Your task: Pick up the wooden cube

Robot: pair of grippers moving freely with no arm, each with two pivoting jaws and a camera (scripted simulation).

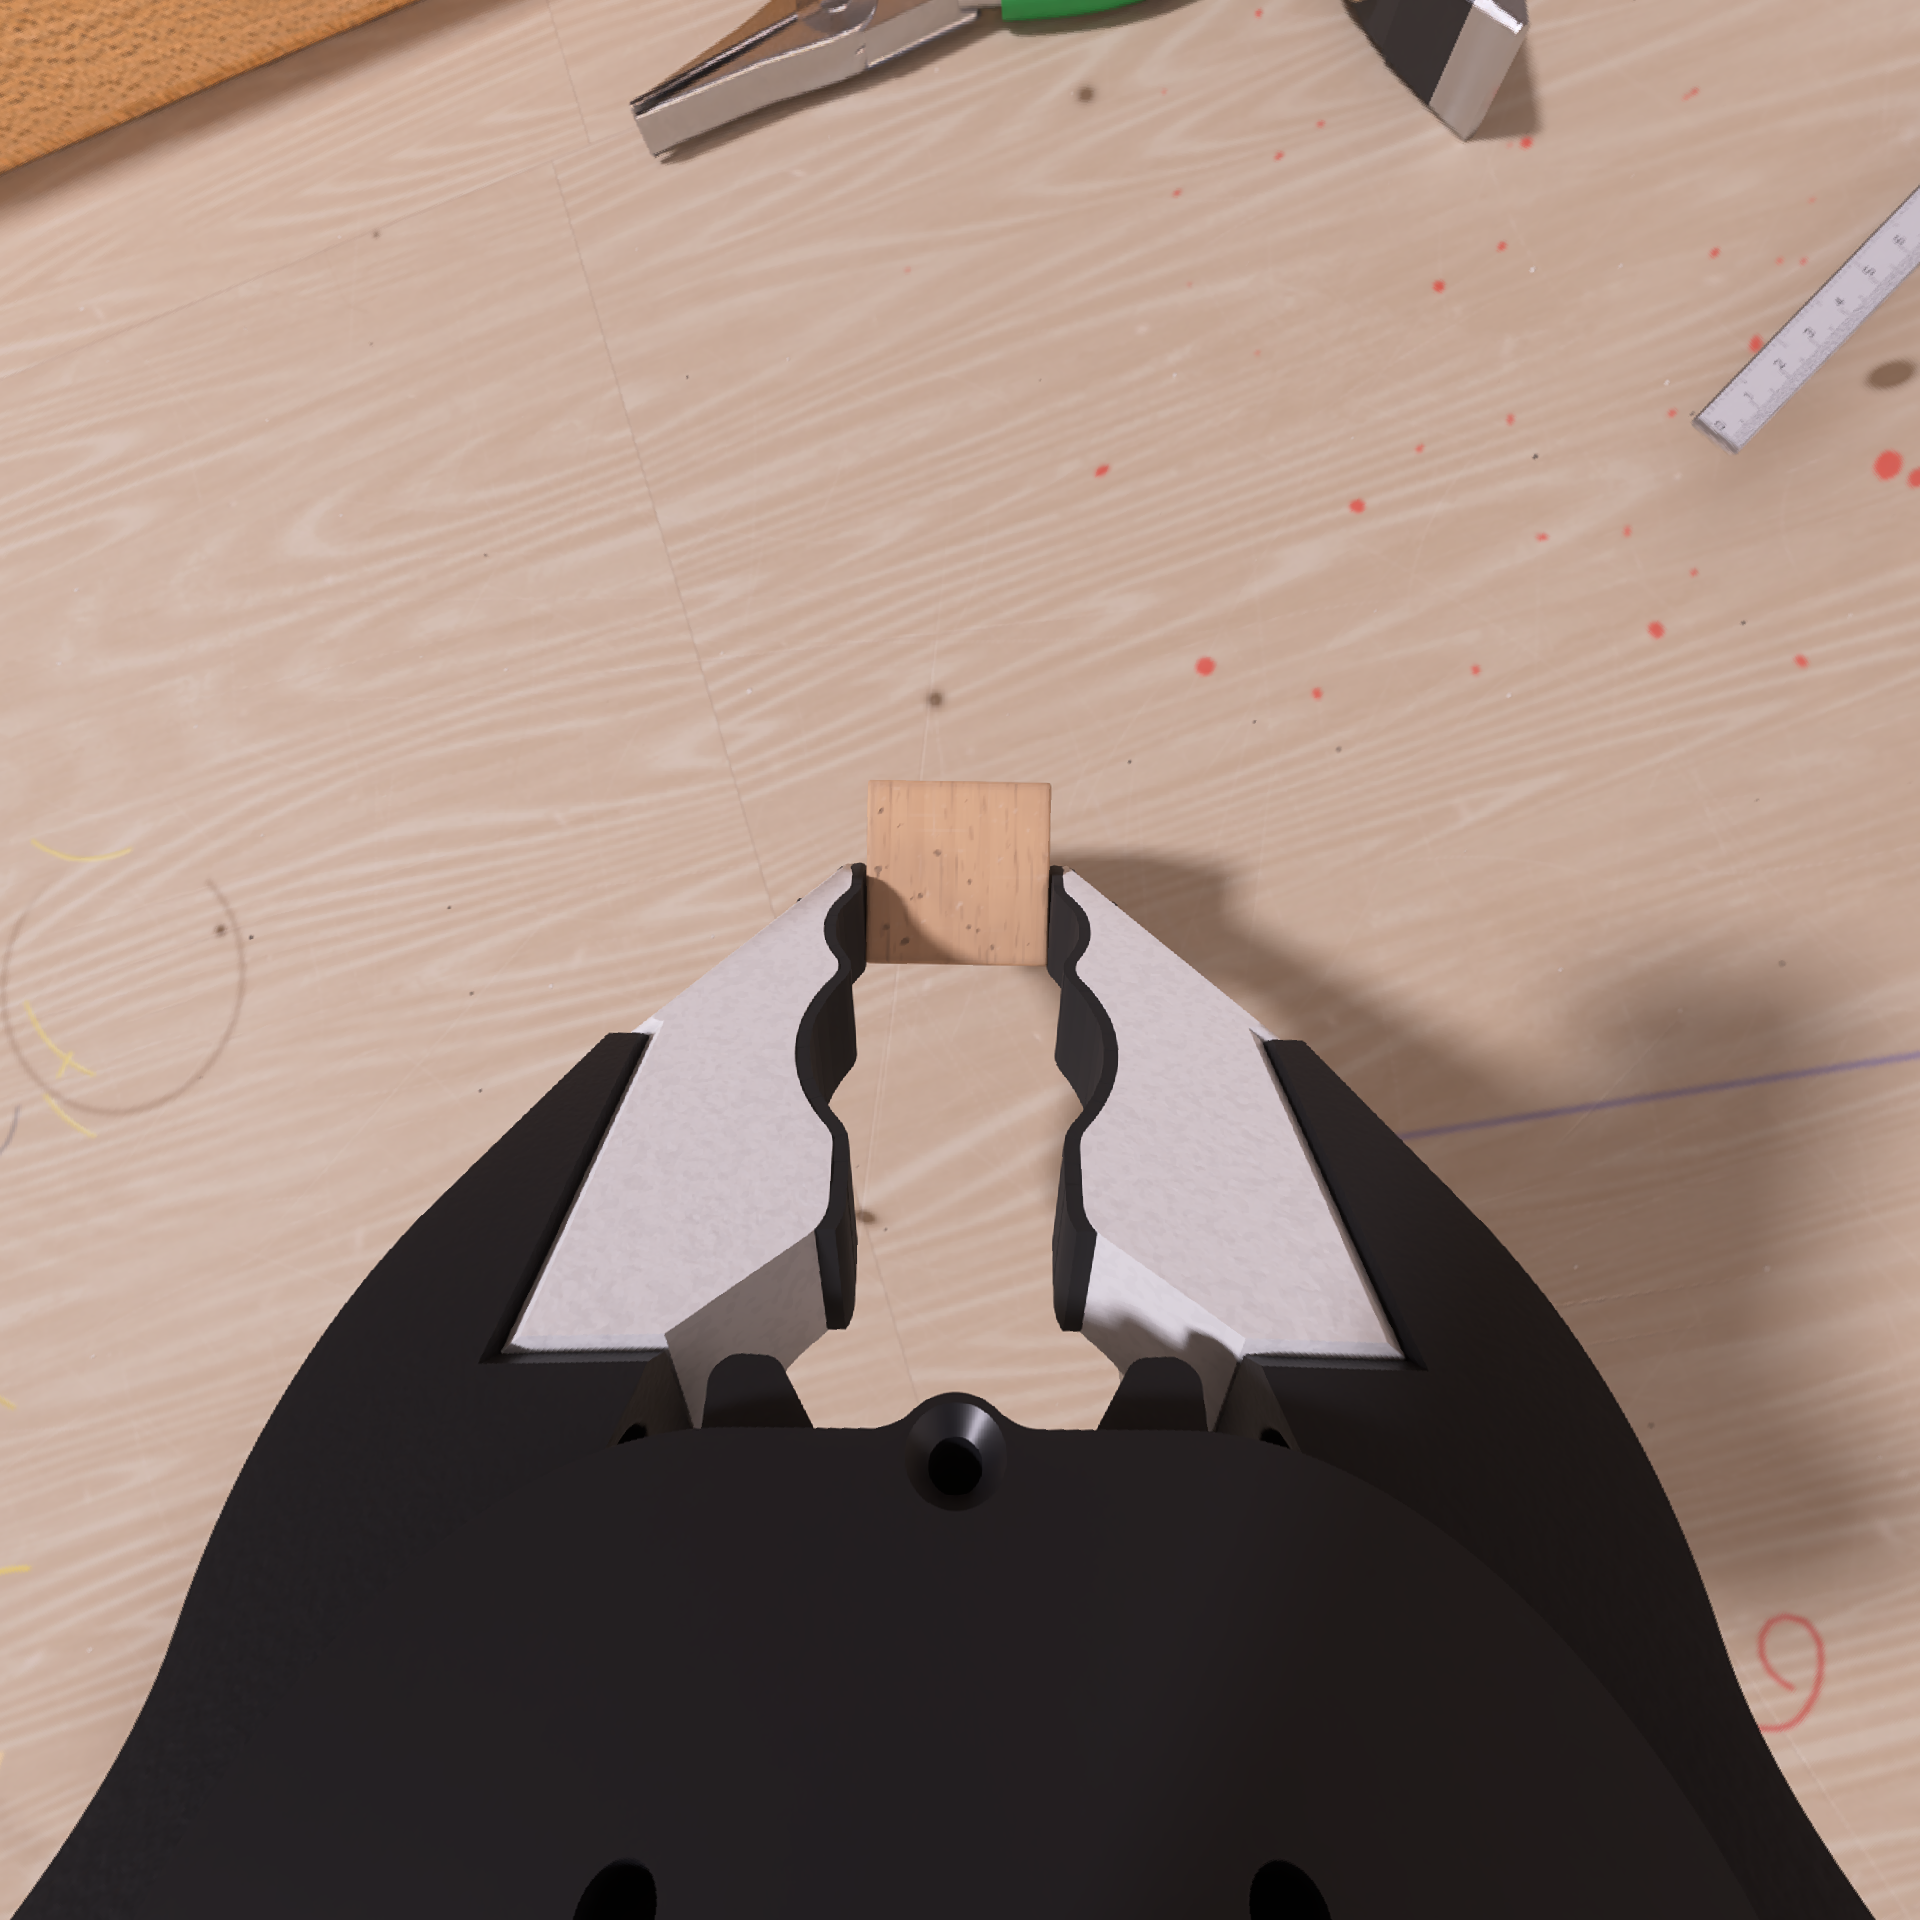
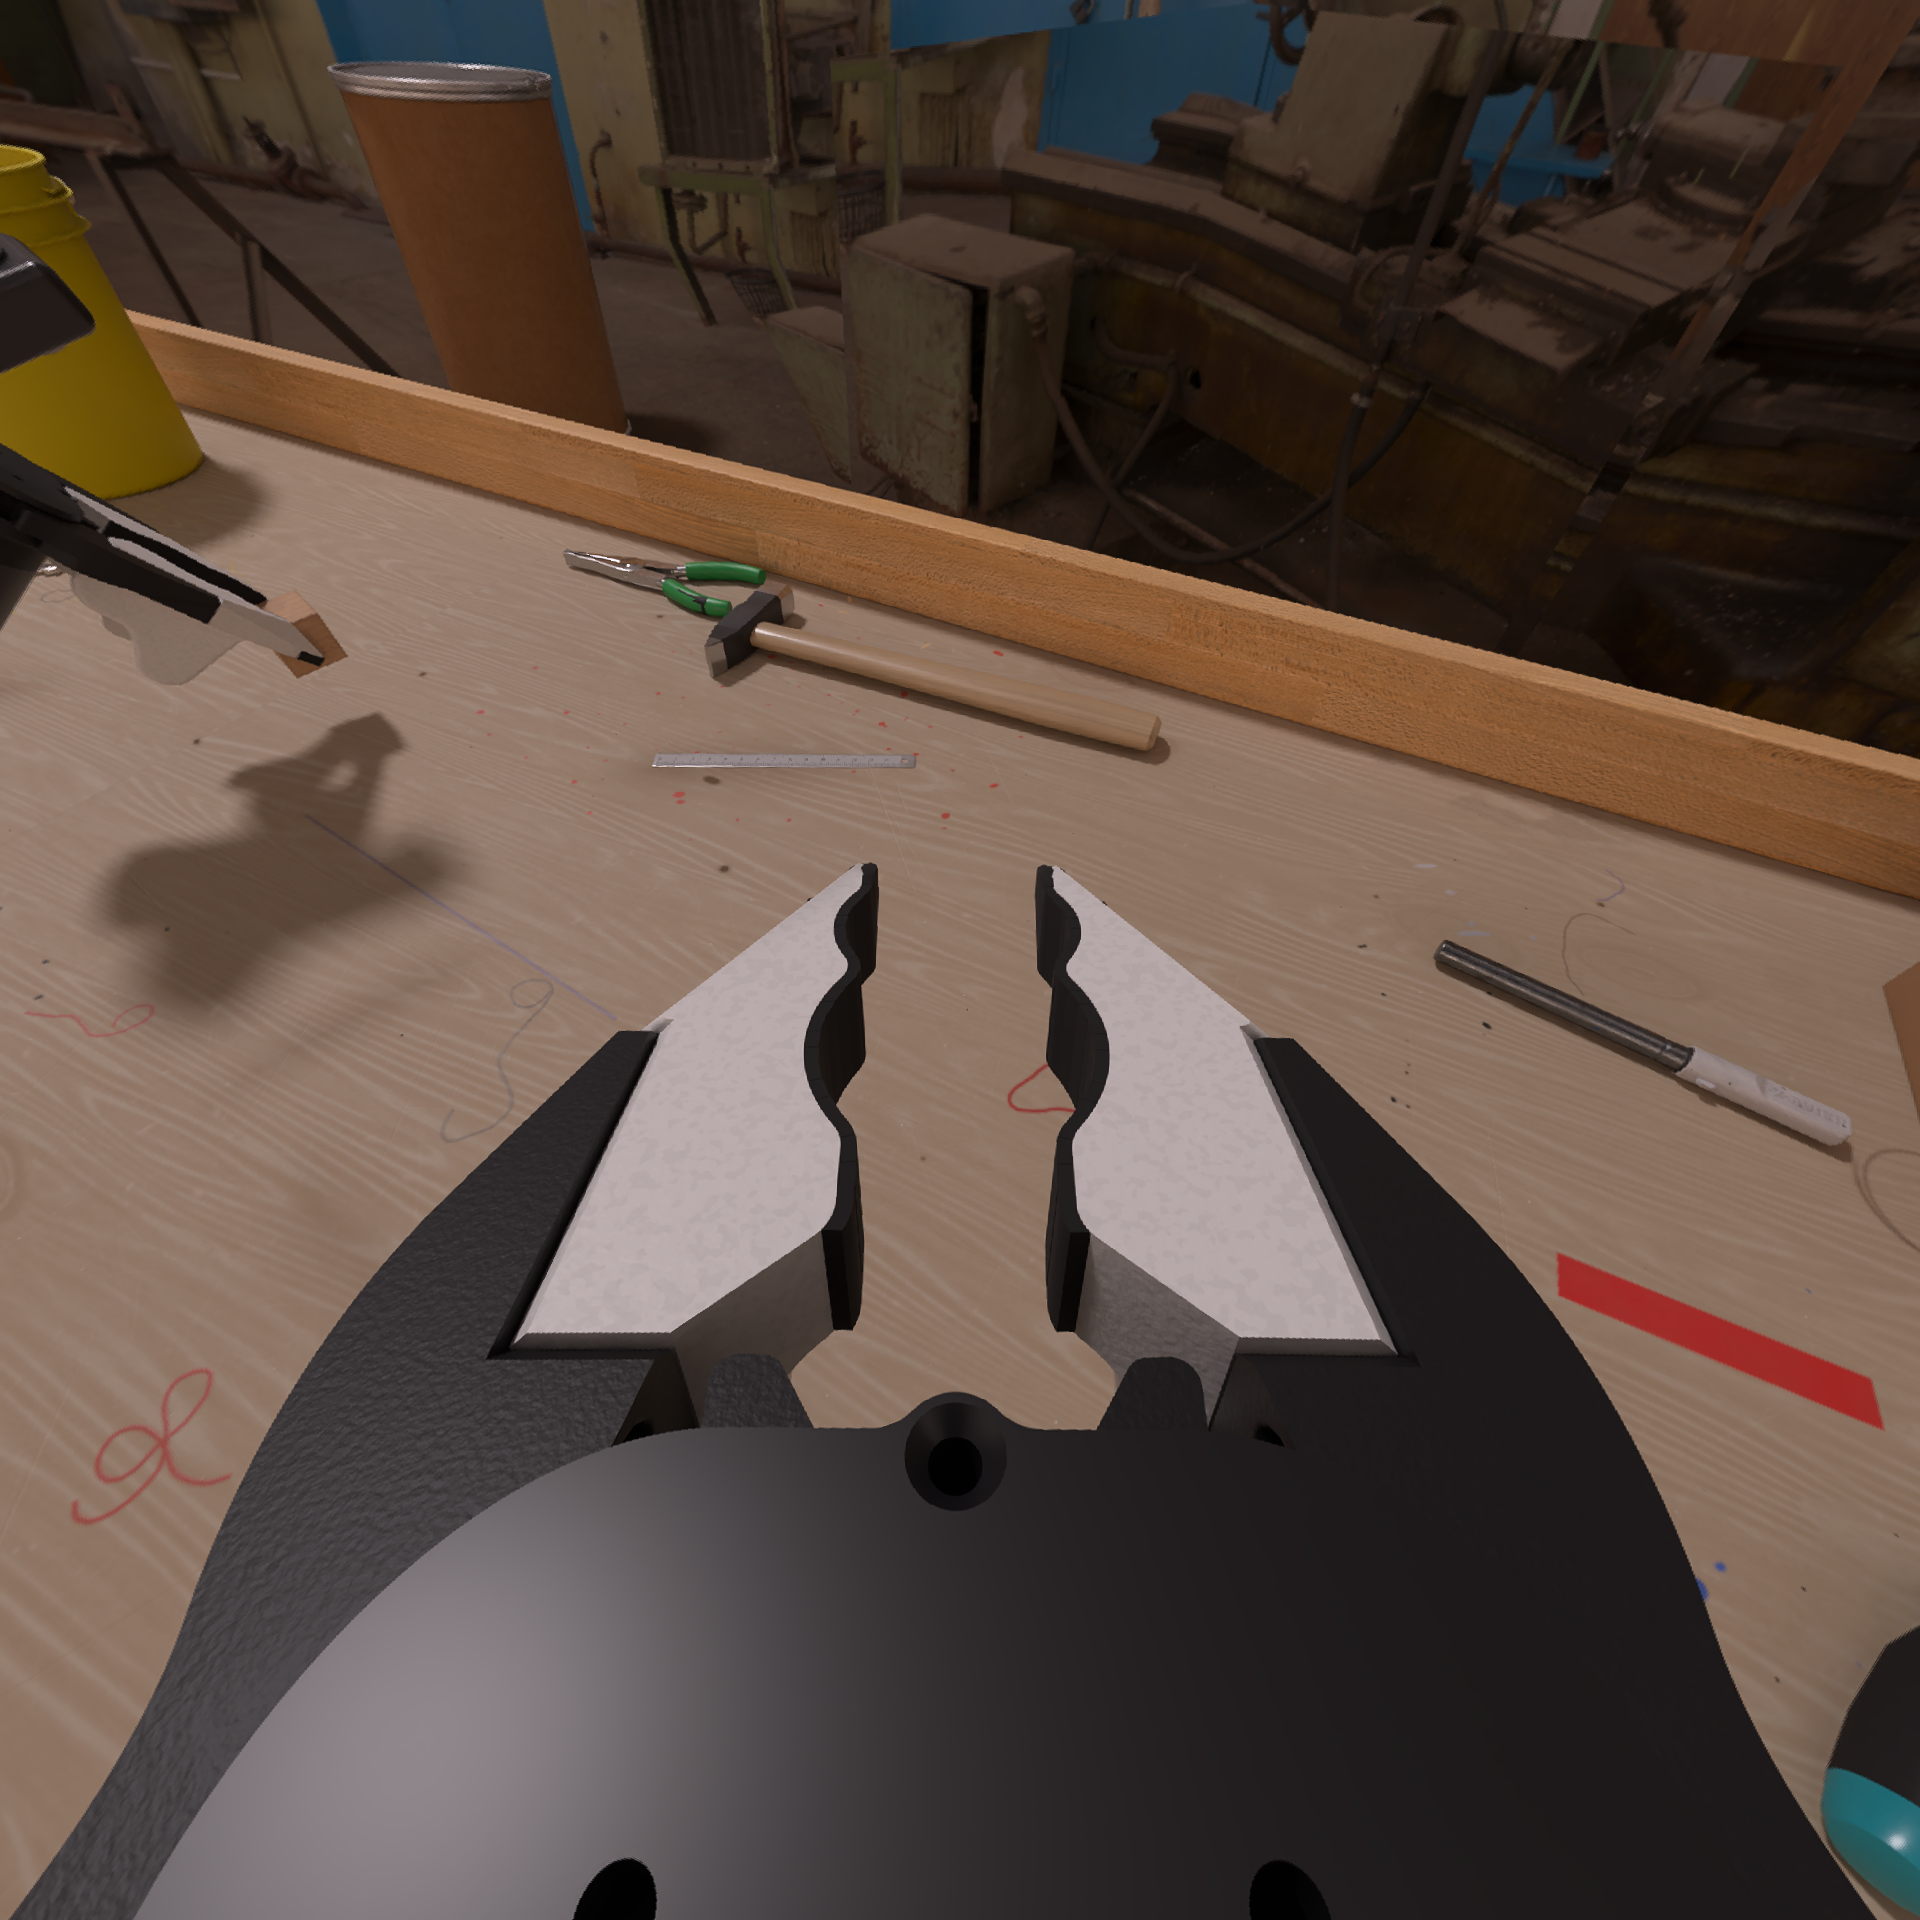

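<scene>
Above the workbench [image 1: 1351, 831], my left gripper [image 1: 957, 914] holds the wooden cube [image 1: 957, 871] between its tips, and the cube's shadow falls apart from it on the wood, so I judge it is already lifted. From the right wrist view the cube [image 2: 312, 634] also hangs clear of the surface. Only the last part of my pads touches its two sides, and the far half of the cube sticks out past them. This is the risk I see: with such a shallow hold, a quick move or a tilt could let the cube turn or slip out and drop to the bench.

My right gripper [image 2: 956, 883] has its jaws parted narrowly and holds nothing.

For containers, a yellow bucket [image 2: 73, 395] and a brown drum [image 2: 478, 229] stand beyond the bench. I cannot see inside either of them.
</scene>
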